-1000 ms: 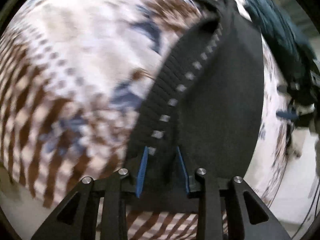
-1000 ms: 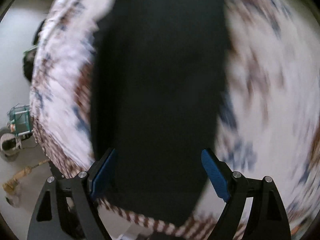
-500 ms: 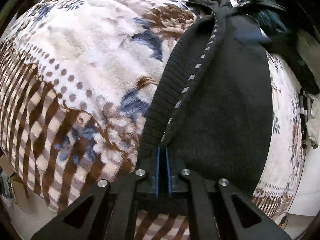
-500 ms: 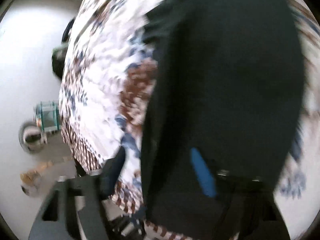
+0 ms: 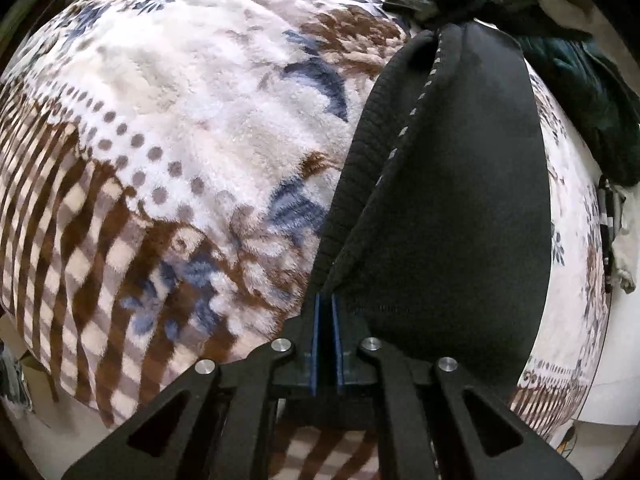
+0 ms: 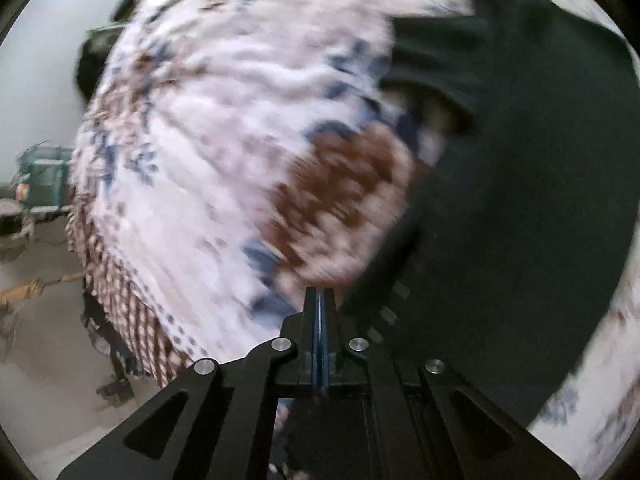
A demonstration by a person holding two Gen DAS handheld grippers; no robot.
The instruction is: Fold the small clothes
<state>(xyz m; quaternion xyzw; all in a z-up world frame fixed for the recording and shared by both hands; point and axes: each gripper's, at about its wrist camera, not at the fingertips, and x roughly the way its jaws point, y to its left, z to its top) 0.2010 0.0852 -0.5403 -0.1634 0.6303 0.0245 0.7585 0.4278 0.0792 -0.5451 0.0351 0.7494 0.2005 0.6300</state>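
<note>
Since the earlier frames, both grippers have closed: the left gripper (image 5: 327, 312), half open a second ago, now has its blue pads pinched on the ribbed hem of the black garment (image 5: 452, 184), while the right gripper (image 6: 319, 300), wide open a second ago, has just been closing and its pads now stand together. In the right wrist view the black garment (image 6: 520, 184) lies just to the right of those pads; the picture is blurred, and whether any cloth is caught between them cannot be told. The garment lies spread on a fleece blanket (image 5: 192, 128) patterned in white, brown and blue, reaching from the left gripper toward the blanket's far edge. Its ribbed hem, marked by a row of pale stitches (image 5: 404, 132), is raised into a ridge running away from the left gripper. A dark teal cloth (image 5: 576, 80) is heaped at the blanket's far right corner. Beyond the blanket's left edge, floor (image 6: 44, 344) shows in the right wrist view.
</note>
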